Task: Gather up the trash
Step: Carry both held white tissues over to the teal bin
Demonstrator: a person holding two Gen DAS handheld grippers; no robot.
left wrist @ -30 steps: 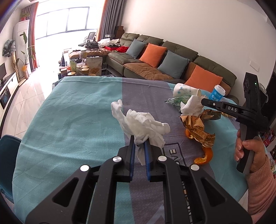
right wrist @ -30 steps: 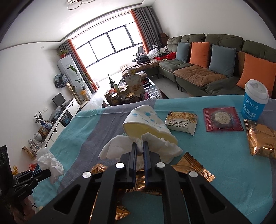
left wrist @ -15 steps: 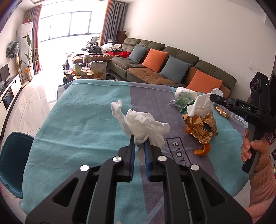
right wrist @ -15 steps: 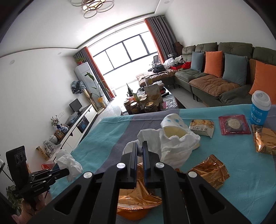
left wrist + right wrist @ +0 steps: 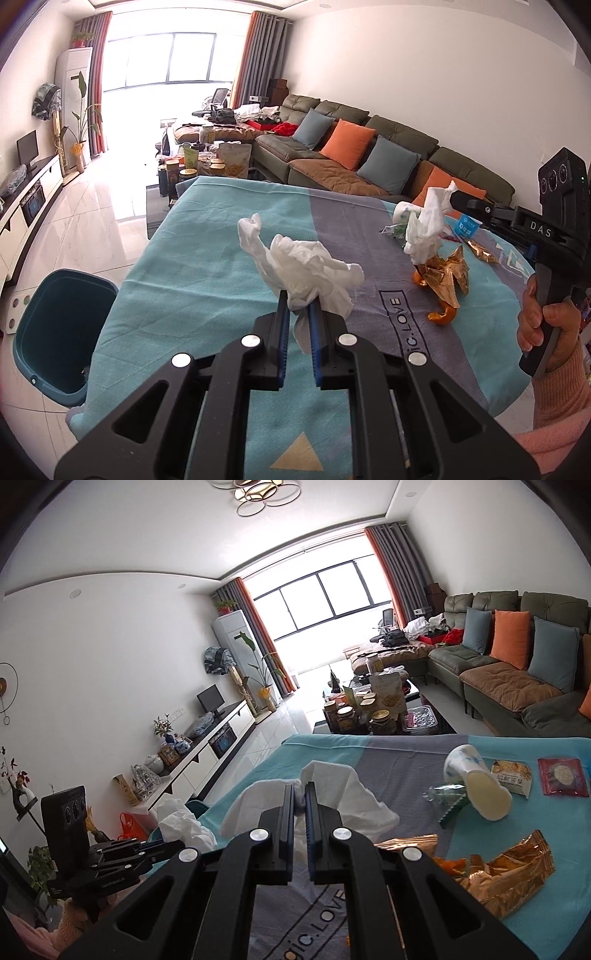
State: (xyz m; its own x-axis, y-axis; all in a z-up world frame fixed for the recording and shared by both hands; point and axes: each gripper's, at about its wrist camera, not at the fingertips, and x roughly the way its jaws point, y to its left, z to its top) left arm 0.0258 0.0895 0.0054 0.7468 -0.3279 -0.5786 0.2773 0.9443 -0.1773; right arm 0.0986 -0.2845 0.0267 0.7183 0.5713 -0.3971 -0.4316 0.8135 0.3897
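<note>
My left gripper (image 5: 298, 304) is shut on a crumpled white tissue (image 5: 303, 266) and holds it above the teal and grey tablecloth (image 5: 192, 266). My right gripper (image 5: 300, 795) is shut on a second white tissue (image 5: 351, 797), lifted above the table; it shows in the left wrist view (image 5: 428, 225) at the right. A dark teal trash bin (image 5: 55, 332) stands on the floor left of the table. Gold wrappers (image 5: 448, 275) and orange peel (image 5: 441, 315) lie on the cloth.
A tipped paper cup (image 5: 476, 790), snack packets (image 5: 511, 775) (image 5: 563, 777), a green wrapper (image 5: 447, 799) and a blue cup (image 5: 467, 227) lie on the table. A sofa (image 5: 369, 155) stands behind, and a cluttered coffee table (image 5: 199, 162) stands beyond the table's far edge.
Both grippers have risen and pulled back with their tissues. The right tissue has lifted clear of the gold wrappers. The trash bin has come more into view at left.
</note>
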